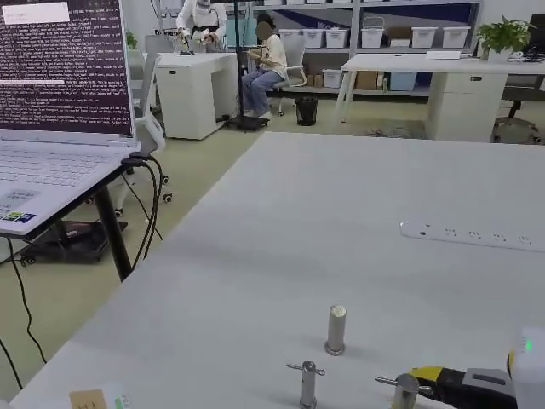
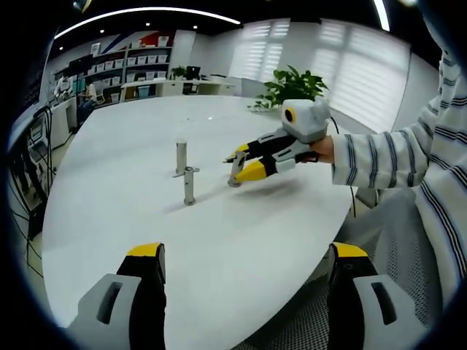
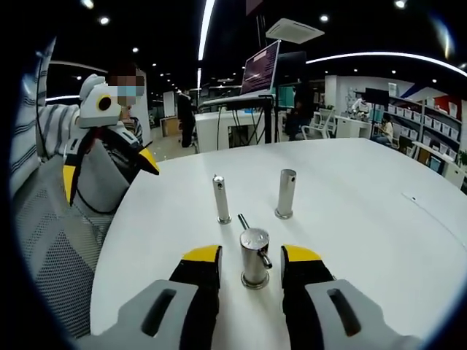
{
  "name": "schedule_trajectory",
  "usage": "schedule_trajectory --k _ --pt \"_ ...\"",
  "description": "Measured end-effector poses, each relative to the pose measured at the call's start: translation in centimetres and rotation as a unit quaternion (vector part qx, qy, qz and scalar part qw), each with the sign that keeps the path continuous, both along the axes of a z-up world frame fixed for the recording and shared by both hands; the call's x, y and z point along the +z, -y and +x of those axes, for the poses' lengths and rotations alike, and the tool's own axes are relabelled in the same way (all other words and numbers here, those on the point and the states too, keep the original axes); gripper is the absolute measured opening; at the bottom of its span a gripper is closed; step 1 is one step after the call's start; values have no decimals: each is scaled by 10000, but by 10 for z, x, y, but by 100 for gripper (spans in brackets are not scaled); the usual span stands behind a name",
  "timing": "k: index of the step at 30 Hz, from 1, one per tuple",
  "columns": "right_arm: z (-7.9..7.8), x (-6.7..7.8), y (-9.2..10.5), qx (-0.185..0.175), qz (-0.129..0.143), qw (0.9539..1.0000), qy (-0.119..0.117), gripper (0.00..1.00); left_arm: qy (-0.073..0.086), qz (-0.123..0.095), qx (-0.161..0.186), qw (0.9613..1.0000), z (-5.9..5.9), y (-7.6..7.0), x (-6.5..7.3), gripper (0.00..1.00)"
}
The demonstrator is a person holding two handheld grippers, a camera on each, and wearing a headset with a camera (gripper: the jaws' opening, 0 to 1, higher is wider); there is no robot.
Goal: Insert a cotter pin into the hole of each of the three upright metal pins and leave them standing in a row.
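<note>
Three upright metal pins stand on the white table (image 1: 281, 221). The far pin (image 1: 336, 330) (image 3: 285, 193) shows a bare hole near its top. A cotter pin crosses the middle pin (image 1: 308, 383) (image 2: 190, 186). The near pin (image 1: 404, 392) (image 3: 255, 257) also carries a cotter pin and stands between the yellow-tipped jaws of my right gripper (image 1: 415, 383) (image 3: 252, 257) (image 2: 243, 162), which is open, with a gap on each side. My left gripper (image 2: 244, 270) is open and holds nothing, back at the table's edge, away from the pins.
A white power strip (image 1: 473, 234) lies at the right of the table. A laptop (image 1: 51, 102) sits on a stand to the left with cables hanging. Desks, a seated person (image 1: 266, 64) and shelves fill the room behind. A potted plant (image 2: 292, 87) stands beyond the table.
</note>
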State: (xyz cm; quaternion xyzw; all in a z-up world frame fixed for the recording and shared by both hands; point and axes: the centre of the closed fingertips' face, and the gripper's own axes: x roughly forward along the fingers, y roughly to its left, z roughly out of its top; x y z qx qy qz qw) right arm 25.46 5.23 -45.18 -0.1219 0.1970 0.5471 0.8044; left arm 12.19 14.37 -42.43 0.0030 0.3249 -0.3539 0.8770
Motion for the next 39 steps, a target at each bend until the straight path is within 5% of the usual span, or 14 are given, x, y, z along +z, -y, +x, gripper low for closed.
schedule_trajectory --k 11,14,22,30,33,36,39 --pt "-22 32 19 -165 371 9991 -111 40 282 -369 116 9989 20 7 30 87" --pt "-27 33 29 -321 331 9988 -173 39 363 -520 116 9979 27 13 41 87" --pt "-46 38 46 -677 410 9962 -373 59 589 -853 100 9946 41 28 60 86" --pt "-62 41 53 -969 372 9925 -649 82 667 -814 -59 9944 46 40 67 86" --pt "-67 42 55 -1070 324 9911 -719 87 658 -712 -99 9952 47 41 63 86" --pt "-71 37 63 -1188 -61 9906 -676 93 619 -605 -161 9961 49 44 61 86" --pt "-76 37 64 -1236 -32 9896 -729 96 661 -398 -237 9967 53 44 58 86"
